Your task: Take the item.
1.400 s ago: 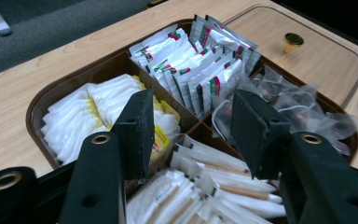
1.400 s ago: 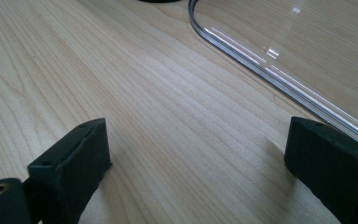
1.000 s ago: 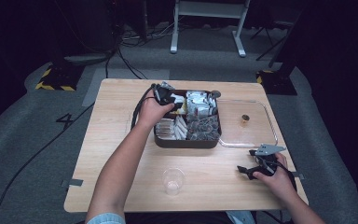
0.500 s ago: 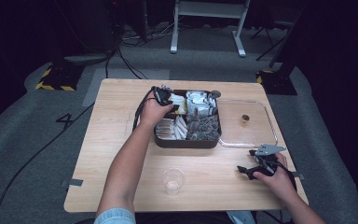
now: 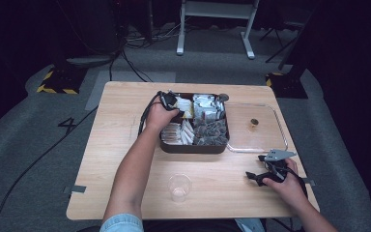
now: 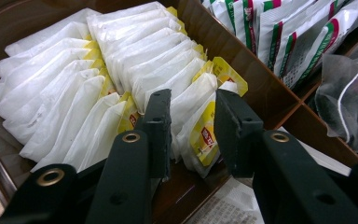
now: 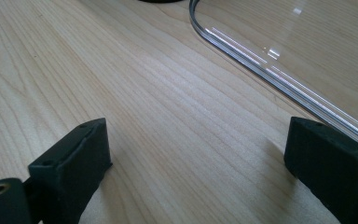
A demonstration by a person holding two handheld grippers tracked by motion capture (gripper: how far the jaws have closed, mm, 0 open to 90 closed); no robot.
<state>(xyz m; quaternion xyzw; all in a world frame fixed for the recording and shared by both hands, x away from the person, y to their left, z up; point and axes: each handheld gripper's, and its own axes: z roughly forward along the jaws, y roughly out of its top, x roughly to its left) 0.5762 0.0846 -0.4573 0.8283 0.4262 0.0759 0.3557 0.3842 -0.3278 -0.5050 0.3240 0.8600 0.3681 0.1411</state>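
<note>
A dark brown compartment box stands mid-table, with several kinds of tea bags and sachets in it. My left gripper reaches into its back-left compartment. In the left gripper view, the left gripper is open, its jaws standing on either side of a white-and-yellow sachet at the end of a row of white sachets. My right gripper rests on the wood near the table's right front. In its own view the right gripper is wide open, with bare table between the jaws.
A clear lid with a small knob lies flat to the right of the box; its rim passes just ahead of the right gripper. A clear plastic cup stands near the front edge. Green-striped packets fill the neighbouring compartment.
The left gripper has sunk slightly deeper into the back-left compartment. The right gripper has not moved.
</note>
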